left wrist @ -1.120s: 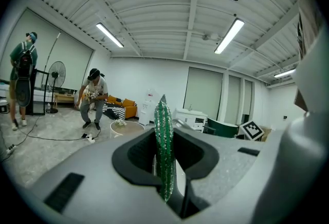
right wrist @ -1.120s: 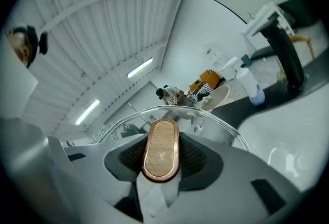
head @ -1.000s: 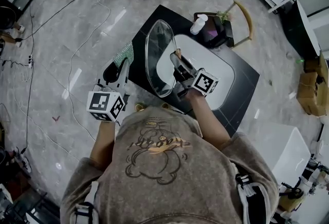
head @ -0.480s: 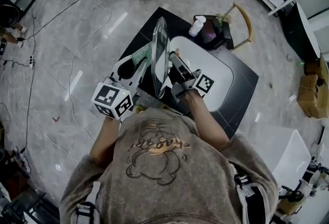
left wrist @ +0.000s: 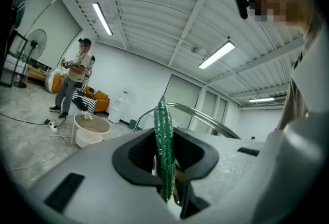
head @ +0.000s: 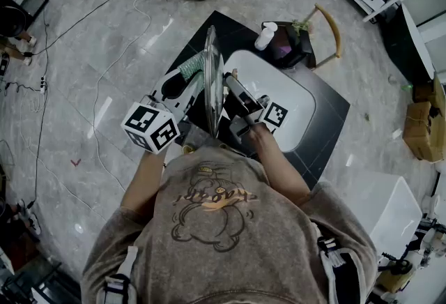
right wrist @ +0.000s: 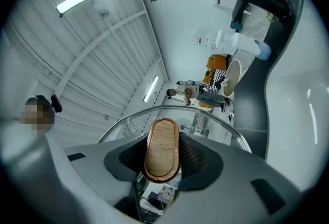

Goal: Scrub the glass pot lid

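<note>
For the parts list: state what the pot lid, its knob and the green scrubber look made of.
The pot lid looks like clear glass, since the room shows through it. Its rim band is shiny, probably steel. The knob has a pale speckled face, possibly wood or cork, inside a glossy copper-coloured edge. The scrubber is a green glittery mesh, likely synthetic fibre.

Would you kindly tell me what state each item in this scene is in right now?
glass pot lid: upright on edge, held by its knob.
lid knob: clamped between the right tongs' jaws.
right tongs: shut on the lid knob.
green scrubber: pinched edge-on, close beside the lid; contact unclear.
left tongs: shut on the green scrubber.
</note>
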{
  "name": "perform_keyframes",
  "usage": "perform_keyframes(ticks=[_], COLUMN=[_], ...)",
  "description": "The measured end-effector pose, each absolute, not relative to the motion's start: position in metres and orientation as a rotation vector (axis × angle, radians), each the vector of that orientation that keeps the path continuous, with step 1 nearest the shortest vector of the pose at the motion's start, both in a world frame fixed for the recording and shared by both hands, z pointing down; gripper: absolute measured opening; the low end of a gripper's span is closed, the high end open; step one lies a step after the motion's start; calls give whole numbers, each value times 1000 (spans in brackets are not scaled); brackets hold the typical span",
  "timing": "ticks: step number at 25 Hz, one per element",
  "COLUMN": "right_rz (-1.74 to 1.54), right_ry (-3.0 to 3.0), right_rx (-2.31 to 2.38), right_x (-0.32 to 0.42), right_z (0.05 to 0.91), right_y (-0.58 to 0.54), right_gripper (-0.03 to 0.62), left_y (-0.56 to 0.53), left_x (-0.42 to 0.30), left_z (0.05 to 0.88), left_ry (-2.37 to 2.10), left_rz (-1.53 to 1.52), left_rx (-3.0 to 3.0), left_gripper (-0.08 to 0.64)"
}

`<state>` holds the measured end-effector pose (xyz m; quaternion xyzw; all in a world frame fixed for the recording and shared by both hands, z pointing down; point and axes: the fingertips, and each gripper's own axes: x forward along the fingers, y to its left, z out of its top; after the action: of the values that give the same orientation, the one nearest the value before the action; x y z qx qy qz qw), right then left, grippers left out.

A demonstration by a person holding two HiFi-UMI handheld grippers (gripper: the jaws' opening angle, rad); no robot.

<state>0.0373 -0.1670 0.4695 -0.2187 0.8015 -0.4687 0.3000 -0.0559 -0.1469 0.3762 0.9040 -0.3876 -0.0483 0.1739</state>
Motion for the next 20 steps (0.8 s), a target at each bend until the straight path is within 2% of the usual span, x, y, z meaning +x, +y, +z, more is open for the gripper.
perform_keyframes(ticks=[20], right_rz=[-1273], right_ry=[2064], right_rx=[-382], right_x=[24], right_z=[442], right_y=[-149], right_gripper=[181], left_y=[-209], left_x=[-56], left_z=[409], left_ry=[-1205], left_rz=[-62], left_rx=[2532], left_gripper=[86])
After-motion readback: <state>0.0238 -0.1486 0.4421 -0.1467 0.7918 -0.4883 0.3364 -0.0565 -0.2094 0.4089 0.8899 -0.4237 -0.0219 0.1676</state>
